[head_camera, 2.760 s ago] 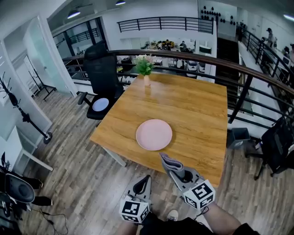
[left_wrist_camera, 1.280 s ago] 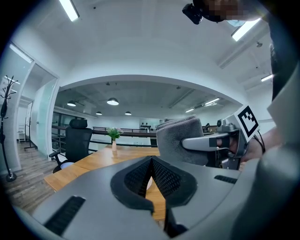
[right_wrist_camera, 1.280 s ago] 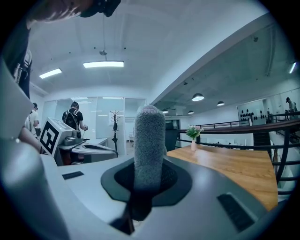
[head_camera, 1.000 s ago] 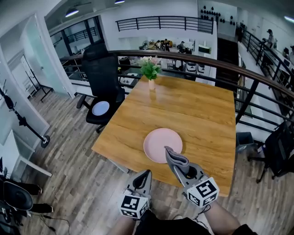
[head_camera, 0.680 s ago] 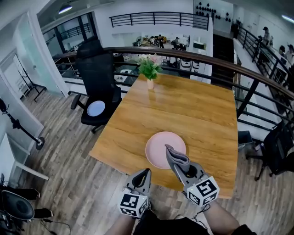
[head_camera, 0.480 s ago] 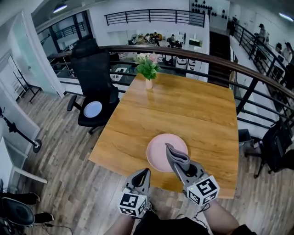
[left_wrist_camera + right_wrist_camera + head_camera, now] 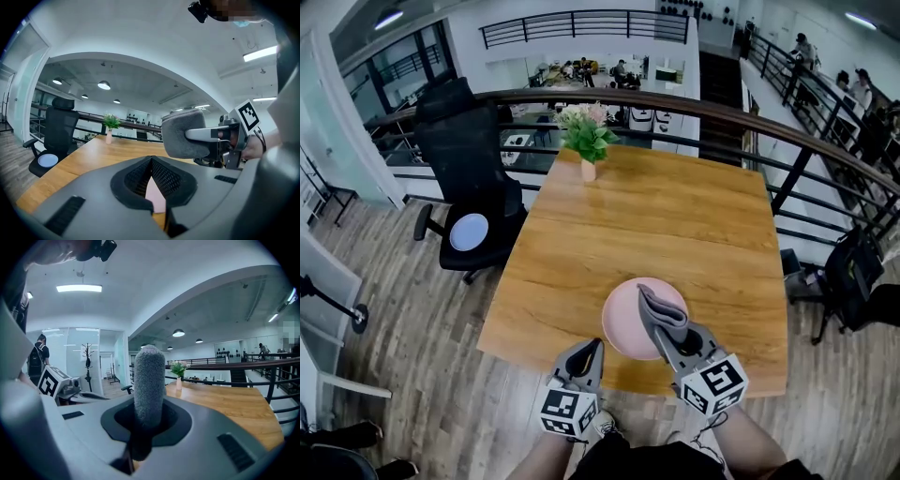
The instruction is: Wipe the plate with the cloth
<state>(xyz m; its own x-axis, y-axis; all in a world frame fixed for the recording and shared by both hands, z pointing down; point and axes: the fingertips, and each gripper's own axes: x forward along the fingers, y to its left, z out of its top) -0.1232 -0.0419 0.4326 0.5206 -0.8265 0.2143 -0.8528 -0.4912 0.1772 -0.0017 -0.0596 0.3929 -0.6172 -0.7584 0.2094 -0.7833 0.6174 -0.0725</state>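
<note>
The right gripper [image 7: 667, 336] is clamping its 2 jaws on a folded grey cloth [image 7: 654, 305], which is sticking out past the jaw tips as a thick rounded pad. From the head view that pad is hanging over the near right part of the pink plate [image 7: 623, 323]; whether it is touching the plate is not clear. The left gripper [image 7: 592, 352] is keeping its 2 jaws pressed together with nothing between them, and its tips are sitting just beside the plate's near left rim, with the plate's pink showing past them in the left gripper view.

The plate is lying on the wooden table [image 7: 647, 216], close to the table's near edge. Well beyond the plate, at the far left corner, 1 small vase of flowers [image 7: 586, 141] is standing upright. To the plate's far left, off the table, 1 black office chair [image 7: 469, 178] is standing on the wood floor.
</note>
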